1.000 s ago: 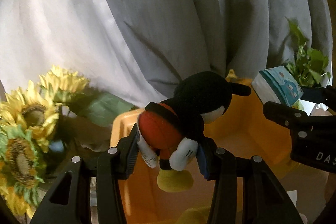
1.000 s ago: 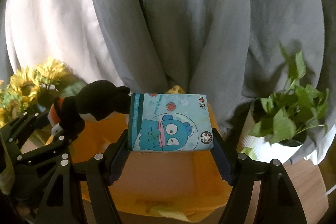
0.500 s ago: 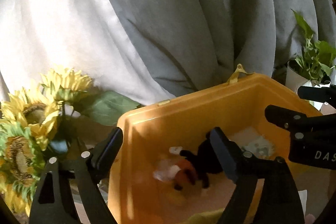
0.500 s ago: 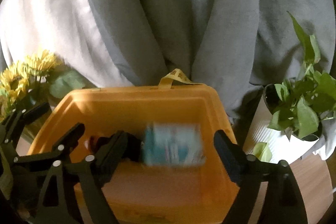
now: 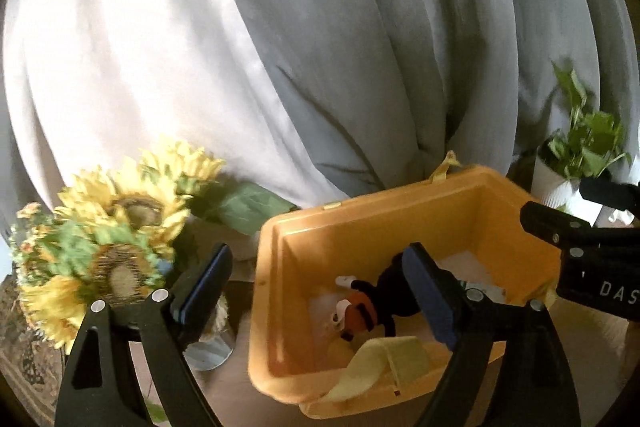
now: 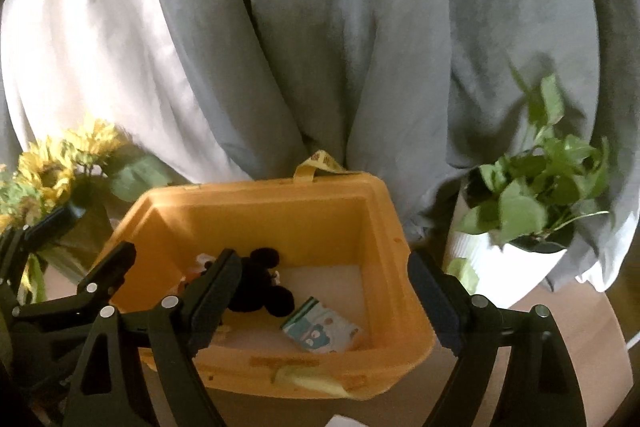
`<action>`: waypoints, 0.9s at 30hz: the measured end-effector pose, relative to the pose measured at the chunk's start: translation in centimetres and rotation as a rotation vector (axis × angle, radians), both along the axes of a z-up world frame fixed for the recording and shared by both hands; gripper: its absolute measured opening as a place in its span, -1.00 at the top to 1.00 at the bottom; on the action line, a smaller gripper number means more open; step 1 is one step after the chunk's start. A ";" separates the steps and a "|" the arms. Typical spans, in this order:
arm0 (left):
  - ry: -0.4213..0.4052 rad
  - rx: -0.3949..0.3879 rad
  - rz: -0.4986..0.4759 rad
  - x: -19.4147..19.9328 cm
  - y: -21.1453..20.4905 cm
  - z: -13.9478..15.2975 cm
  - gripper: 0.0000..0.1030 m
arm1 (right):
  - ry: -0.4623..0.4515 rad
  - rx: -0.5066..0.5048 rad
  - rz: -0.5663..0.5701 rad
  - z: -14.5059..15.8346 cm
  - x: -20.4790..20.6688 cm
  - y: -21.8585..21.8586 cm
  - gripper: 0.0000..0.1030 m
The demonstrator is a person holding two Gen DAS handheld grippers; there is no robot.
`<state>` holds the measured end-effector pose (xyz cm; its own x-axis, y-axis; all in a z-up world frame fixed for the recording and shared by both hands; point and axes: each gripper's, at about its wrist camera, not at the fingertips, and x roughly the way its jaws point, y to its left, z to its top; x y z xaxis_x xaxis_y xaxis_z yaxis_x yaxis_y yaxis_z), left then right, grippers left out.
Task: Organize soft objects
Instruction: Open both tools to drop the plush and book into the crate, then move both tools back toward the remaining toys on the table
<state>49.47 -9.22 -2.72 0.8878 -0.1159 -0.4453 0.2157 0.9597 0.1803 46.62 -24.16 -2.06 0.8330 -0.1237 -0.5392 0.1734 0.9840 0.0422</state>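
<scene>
Both soft things already down inside the orange bin (image 6: 404,283), lower centre of the right wrist view: black plush mouse (image 6: 260,283) toward the bin's left half, blue-and-white tissue pack (image 6: 320,331) just right of it and nearer the front wall, the two close but apparently apart. Same plush mouse (image 5: 372,303) seen in the left wrist view, lower centre, lying on the bin floor beside a yellow cloth (image 5: 384,363) draped over the front rim. Left gripper (image 5: 316,291) spread wide, nothing between the fingers. Right gripper (image 6: 324,291) likewise wide and empty, poised above the bin. Sunflowers (image 5: 108,227) at lower left, potted plant (image 6: 532,195) at right, grey curtain (image 6: 320,27) across the top. Judged from this: drop-off of these two items done. Whether more soft things wait elsewhere, impossible to tell; a pale edge at the bottom of the right view too small to name.
</scene>
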 end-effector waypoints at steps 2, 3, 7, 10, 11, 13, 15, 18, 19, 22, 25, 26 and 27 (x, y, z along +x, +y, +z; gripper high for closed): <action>-0.017 -0.010 0.006 -1.0 0.3 0.8 -0.75 | -0.017 -0.003 -0.003 0.7 -0.9 0.2 -0.68; -0.024 -0.012 0.009 -1.5 0.5 1.2 -0.75 | -0.026 -0.005 -0.005 1.1 -1.5 0.4 -0.68; -0.056 -0.019 0.018 -3.5 1.1 2.6 -0.76 | -0.053 -0.011 -0.002 2.2 -3.2 1.1 -0.68; -0.074 -0.032 0.025 -5.3 1.7 3.7 -0.76 | -0.073 -0.019 -0.005 3.0 -4.8 1.5 -0.68; -0.079 -0.034 0.025 -5.8 1.8 4.0 -0.77 | -0.080 -0.020 -0.006 3.3 -5.4 1.6 -0.68; -0.087 -0.035 0.029 -6.7 2.0 4.6 -0.80 | -0.093 -0.021 -0.010 3.7 -6.3 1.8 -0.68; -0.095 -0.032 0.034 -7.7 2.3 5.1 -0.81 | -0.105 -0.019 -0.007 4.2 -7.4 2.1 -0.68; -0.099 -0.036 0.040 -9.1 2.9 5.4 -0.82 | -0.121 -0.024 -0.011 4.8 -8.9 2.7 -0.68; -0.099 -0.041 0.043 -9.6 3.2 5.6 -0.83 | -0.125 -0.025 -0.012 4.9 -9.2 2.9 -0.68; -0.099 -0.052 0.042 -11.0 3.9 5.9 -0.83 | -0.135 -0.034 -0.016 5.2 -10.5 3.7 -0.68; -0.103 -0.051 0.049 -12.3 4.4 6.2 -0.84 | -0.148 -0.043 -0.021 5.6 -11.8 4.6 -0.68; -0.101 -0.050 0.049 -12.7 4.7 6.2 -0.84 | -0.151 -0.047 -0.023 5.7 -12.2 4.9 -0.68; -0.102 -0.048 0.055 -13.1 4.8 6.3 -0.84 | -0.153 -0.051 -0.024 5.8 -12.6 5.2 -0.68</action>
